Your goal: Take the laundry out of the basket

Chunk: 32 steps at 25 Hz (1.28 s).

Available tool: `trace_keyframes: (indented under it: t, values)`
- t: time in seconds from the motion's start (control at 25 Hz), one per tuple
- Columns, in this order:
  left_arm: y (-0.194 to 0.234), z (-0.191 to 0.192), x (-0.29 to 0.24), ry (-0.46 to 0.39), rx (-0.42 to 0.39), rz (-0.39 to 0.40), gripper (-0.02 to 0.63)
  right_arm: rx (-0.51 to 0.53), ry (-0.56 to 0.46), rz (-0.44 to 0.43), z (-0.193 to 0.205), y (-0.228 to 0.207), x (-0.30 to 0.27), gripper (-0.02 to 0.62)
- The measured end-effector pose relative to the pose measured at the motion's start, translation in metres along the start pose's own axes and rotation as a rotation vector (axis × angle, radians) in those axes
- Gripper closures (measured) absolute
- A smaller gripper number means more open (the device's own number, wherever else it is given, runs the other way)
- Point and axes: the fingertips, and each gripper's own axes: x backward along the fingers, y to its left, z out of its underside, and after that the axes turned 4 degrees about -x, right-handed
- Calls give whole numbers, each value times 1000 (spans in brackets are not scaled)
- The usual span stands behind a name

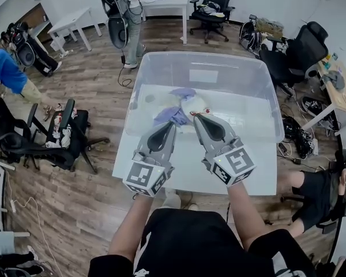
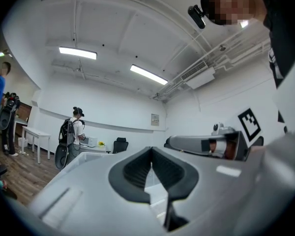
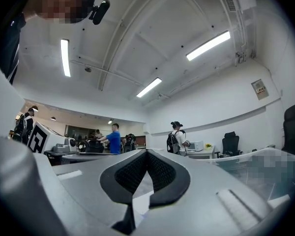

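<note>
Jaws of the left gripper [image 1: 172, 123] were closed tip to tip on nothing, and so were those of the right gripper [image 1: 196, 118]. Both pointed over the near wall of the clear basket [image 1: 265, 105] on the white table [image 1: 251, 178]. The laundry [image 1: 179, 105], purple and white pieces heaped crosswise, lay inside, just ahead of and below both tips, about equally near each. A pale label [image 1: 203, 75] on the basket's far wall was unreadable.
</note>
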Motion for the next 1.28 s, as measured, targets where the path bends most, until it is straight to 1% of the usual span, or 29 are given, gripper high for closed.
trace_keyframes:
  t: [0.24, 0.72, 1.28]
  values:
    - [24, 1, -26, -11, 9, 18, 597, 3, 16, 27, 3, -20, -25, 595]
    - [64, -6, -65, -45, 32, 43, 598, 10, 37, 56, 4, -48, -67, 595]
    - [97, 3, -109, -36, 33, 103, 598, 3, 75, 118, 16, -84, -109, 595]
